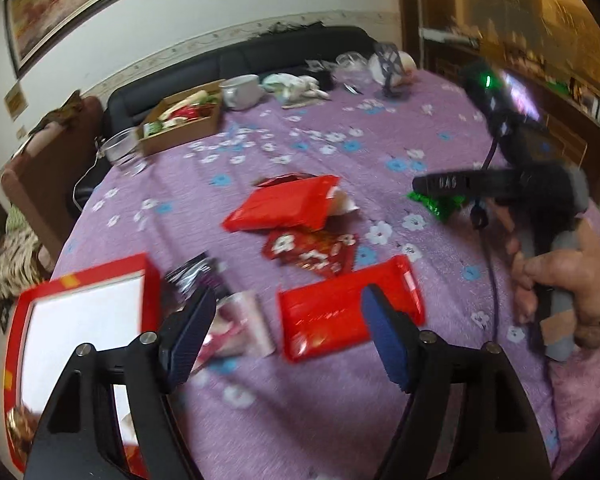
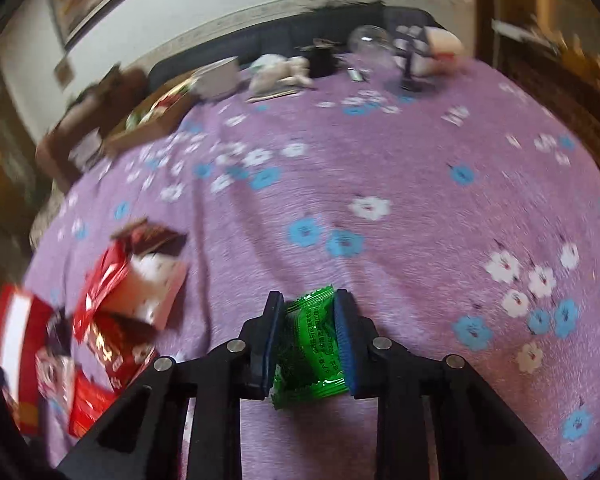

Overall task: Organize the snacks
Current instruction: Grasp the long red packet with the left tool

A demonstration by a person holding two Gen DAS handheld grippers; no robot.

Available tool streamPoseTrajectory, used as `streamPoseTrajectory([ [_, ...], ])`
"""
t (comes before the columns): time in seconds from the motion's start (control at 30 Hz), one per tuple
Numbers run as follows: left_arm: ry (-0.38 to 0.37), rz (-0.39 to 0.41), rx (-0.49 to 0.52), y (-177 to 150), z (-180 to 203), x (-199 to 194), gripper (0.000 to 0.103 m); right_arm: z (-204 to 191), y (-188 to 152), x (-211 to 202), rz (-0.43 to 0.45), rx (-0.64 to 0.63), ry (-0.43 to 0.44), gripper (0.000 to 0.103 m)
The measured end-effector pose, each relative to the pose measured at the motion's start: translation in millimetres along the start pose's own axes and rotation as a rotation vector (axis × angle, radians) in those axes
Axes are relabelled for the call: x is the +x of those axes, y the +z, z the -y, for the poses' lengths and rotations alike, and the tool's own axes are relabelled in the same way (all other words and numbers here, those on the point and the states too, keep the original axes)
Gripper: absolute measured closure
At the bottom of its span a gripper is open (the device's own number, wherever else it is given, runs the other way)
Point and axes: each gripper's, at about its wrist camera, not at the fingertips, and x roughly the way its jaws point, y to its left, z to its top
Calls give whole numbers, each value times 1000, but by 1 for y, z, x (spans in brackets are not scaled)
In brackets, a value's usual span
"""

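My right gripper (image 2: 309, 300) is shut on a green snack packet (image 2: 310, 344) and holds it just above the purple flowered tablecloth (image 2: 380, 168); the packet also shows in the left wrist view (image 1: 440, 203) under that gripper (image 1: 424, 184). My left gripper (image 1: 288, 300) is open and empty above a flat red packet (image 1: 340, 312). A bigger red packet (image 1: 284, 204), a red patterned wrapper (image 1: 312, 250), a pink-white packet (image 1: 240, 324) and a dark packet (image 1: 198, 276) lie close by. A red box with a white inside (image 1: 80, 320) lies at the left.
A brown cardboard box of snacks (image 1: 180, 120), a glass bowl (image 1: 122, 148), a white cup (image 1: 242, 90) and other clutter (image 1: 300, 86) stand at the table's far edge. A black sofa (image 1: 260, 56) is behind. A cable (image 1: 496, 280) runs across the cloth at the right.
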Motion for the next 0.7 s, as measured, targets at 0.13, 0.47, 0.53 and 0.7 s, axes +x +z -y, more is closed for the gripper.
streamPoseTrajectory([
  [0.13, -84, -61, 149, -2, 23, 23, 28, 17, 4, 0, -12, 84, 67, 76],
  [0.47, -187, -90, 559, 8, 33, 33, 20, 23, 5, 0, -24, 142, 98, 76],
  [0.53, -184, -99, 620, 8, 35, 36, 19, 25, 5, 0, -25, 152, 105, 76],
  [0.7, -170, -87, 802, 0, 49, 42, 18, 26, 5, 0, -25, 164, 113, 75],
])
